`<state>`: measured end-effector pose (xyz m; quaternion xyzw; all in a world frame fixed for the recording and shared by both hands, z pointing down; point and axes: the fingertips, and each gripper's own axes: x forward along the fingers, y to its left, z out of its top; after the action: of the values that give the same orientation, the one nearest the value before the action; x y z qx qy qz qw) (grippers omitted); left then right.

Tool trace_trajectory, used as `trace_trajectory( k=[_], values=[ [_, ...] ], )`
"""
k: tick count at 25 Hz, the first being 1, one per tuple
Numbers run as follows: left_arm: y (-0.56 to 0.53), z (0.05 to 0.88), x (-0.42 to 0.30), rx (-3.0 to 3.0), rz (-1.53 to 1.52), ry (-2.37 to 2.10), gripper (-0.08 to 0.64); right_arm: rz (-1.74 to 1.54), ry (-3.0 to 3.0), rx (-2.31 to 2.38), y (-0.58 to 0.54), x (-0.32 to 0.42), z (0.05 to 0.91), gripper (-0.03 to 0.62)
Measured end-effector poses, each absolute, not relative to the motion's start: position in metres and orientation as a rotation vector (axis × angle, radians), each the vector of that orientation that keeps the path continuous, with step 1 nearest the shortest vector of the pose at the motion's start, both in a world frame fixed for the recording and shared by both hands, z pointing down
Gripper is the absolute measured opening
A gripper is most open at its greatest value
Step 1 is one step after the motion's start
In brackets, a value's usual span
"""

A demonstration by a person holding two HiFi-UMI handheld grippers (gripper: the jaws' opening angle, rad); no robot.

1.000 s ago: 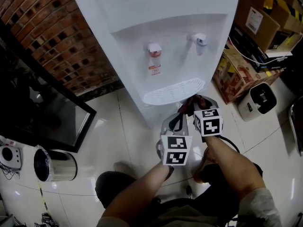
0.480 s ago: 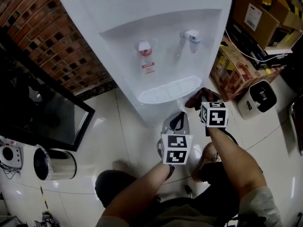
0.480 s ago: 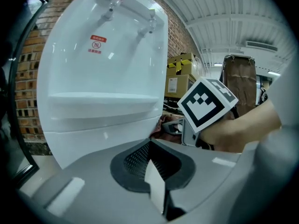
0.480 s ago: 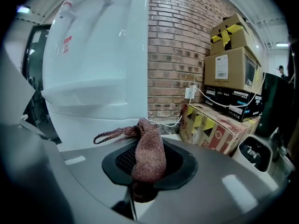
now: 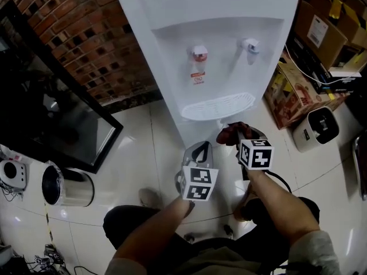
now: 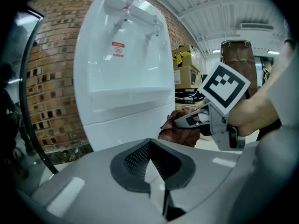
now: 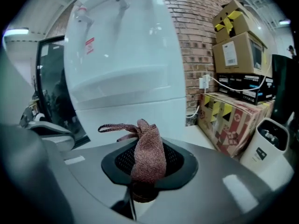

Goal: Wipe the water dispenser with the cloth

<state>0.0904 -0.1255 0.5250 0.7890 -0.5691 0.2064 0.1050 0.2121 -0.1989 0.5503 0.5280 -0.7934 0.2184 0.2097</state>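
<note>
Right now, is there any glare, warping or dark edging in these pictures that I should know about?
Head view: bright glare patches on the glossy floor, mild wide-angle stretch. Left gripper view: heavy fisheye bulges the water dispenser, corners black. Right gripper view: same bulge and black corners; the cloth is sharp.

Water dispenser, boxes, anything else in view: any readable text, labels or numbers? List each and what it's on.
No words or numbers can be read in any view.
Red-and-white sticker on the water dispenser, under the red tap: too small to read.
White label on the cardboard box: print blurred.
Marker cubes: black-and-white squares only, no words.
</note>
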Motion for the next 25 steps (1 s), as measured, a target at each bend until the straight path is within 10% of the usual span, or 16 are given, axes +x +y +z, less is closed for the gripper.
trace_trajectory(
  k=[12,25],
  values=[
    [-0.096,0.562,-0.059,1.892,0.487,-1.996,0.0,0.419,-2.366,0.977,-0.132,0.034,0.588,0.092],
    [-0.114,0.553,-0.058,1.96,0.513,-1.998,0.0,0.417,-2.316,1.001,-0.163,0.024,0.605,0.086]
  ],
)
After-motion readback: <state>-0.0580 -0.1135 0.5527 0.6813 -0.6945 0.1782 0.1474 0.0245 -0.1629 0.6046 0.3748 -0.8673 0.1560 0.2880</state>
